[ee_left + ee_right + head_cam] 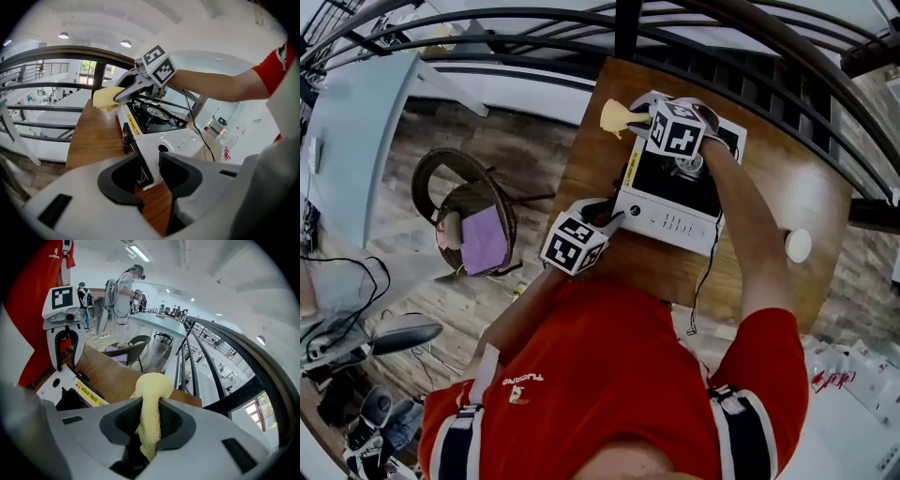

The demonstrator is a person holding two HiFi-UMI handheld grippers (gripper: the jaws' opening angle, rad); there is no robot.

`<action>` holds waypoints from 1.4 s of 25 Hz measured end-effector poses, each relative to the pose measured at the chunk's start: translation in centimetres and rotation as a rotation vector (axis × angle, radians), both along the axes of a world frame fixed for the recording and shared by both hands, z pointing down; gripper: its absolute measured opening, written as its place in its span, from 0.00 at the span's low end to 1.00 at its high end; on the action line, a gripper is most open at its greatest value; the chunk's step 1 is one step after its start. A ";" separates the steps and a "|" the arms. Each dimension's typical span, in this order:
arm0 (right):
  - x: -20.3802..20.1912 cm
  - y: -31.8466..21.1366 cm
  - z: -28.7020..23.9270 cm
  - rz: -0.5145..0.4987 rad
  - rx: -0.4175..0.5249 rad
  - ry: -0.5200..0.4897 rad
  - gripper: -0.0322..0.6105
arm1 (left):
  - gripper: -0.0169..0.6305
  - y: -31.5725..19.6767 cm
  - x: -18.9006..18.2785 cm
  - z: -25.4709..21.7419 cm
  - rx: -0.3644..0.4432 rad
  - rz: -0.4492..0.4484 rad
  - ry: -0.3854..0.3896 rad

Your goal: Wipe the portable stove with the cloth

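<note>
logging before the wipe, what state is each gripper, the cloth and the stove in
left gripper: open, at the portable stove's near corner
right gripper: shut on the cloth
cloth: bunched, pinched in the jaws
portable stove: flat on the table, no flame seen

Wooden table, black railing, round chair

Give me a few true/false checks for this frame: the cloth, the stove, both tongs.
1. The right tongs are shut on the yellow cloth. True.
2. The portable stove sits on the floor. False: it stands on the wooden table.
3. The left tongs hold the cloth. False: their jaws stand apart at the stove's near corner, with no cloth in them.
4. A pot stands on the burner. False: the burner is bare.
5. A purple cushion lies on the chair. True.
</note>
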State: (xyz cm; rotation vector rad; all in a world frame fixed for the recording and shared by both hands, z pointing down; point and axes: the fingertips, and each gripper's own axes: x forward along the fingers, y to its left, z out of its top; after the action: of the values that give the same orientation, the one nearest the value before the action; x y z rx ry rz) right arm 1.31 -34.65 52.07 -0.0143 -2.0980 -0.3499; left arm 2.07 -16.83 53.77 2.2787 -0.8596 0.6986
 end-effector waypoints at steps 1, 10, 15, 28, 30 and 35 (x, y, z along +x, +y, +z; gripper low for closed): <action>0.0 0.7 0.0 -0.006 -0.002 0.002 0.19 | 0.23 0.1 0.0 0.0 0.001 0.003 0.000; -1.1 7.1 0.2 -0.058 -0.049 -0.015 0.19 | 0.23 0.0 -0.3 0.1 0.009 0.013 -0.002; -2.1 10.9 0.4 -0.111 -0.101 -0.010 0.19 | 0.23 0.0 -0.6 0.4 0.017 0.018 -0.001; -2.8 16.4 -1.9 -0.061 -0.165 -0.118 0.19 | 0.23 0.5 -0.2 0.5 0.080 0.021 -0.023; -2.9 16.5 -3.0 -0.009 -0.154 -0.181 0.19 | 0.23 0.5 -0.3 0.4 0.096 0.024 -0.027; -1.3 16.3 -6.3 0.159 -0.097 -0.353 0.19 | 0.23 0.4 0.2 -1.2 0.160 0.026 0.002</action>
State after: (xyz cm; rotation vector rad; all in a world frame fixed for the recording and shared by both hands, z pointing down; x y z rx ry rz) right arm 0.04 -18.38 45.74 0.1675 -2.4452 -0.1614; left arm 2.27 -16.44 52.57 2.4357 -0.9157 0.6600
